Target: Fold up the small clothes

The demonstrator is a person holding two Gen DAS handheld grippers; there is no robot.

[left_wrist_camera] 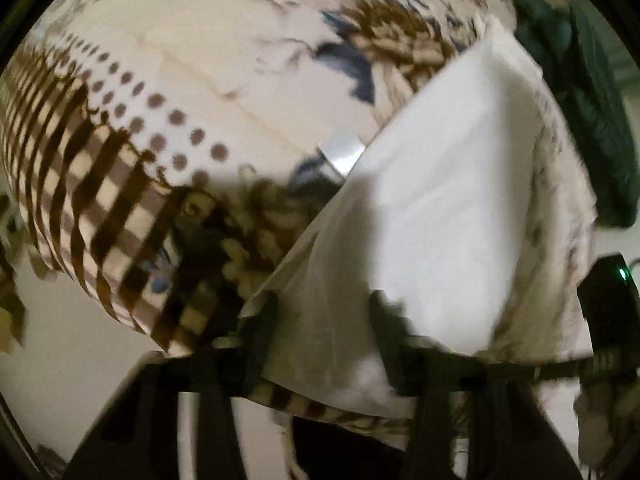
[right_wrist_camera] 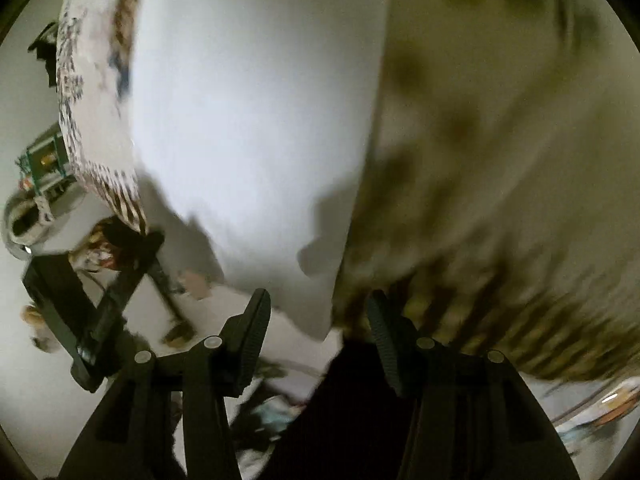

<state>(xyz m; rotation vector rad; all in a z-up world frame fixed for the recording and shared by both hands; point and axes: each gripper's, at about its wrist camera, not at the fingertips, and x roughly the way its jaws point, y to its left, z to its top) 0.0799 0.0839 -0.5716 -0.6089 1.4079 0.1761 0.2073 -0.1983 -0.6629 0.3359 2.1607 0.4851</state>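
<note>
- One patterned garment [left_wrist_camera: 168,92], cream with brown stripes, brown dots and blue-brown flower prints; it fills most of both wrist views, held up off the surface.
- Its plain white inner side [left_wrist_camera: 448,184] is turned outward across the right half of the left wrist view and across the middle of the right wrist view [right_wrist_camera: 248,120].
- One small shiny label [left_wrist_camera: 342,152] sits at the edge where print meets white.
- Two grippers, one per hand.
- Left gripper [left_wrist_camera: 320,340]: fingers stand apart, with the white fabric edge draped between them; whether they actually pinch it cannot be told through the blur.
- Right gripper [right_wrist_camera: 318,320]: fingers spread, the garment's lower edge hanging just at their tips; no clear pinch visible.
- The other gripper's dark frame [right_wrist_camera: 92,300] shows at left in the right wrist view, near the striped hem.
- White tabletop [right_wrist_camera: 36,380] below; one dark green cloth [left_wrist_camera: 592,120] at the far right of the left view.
- Heavy motion blur on the right side of the right view; the print there is only smeared brown.
- Small cluttered items [right_wrist_camera: 44,164] at left, too blurred to name.
</note>
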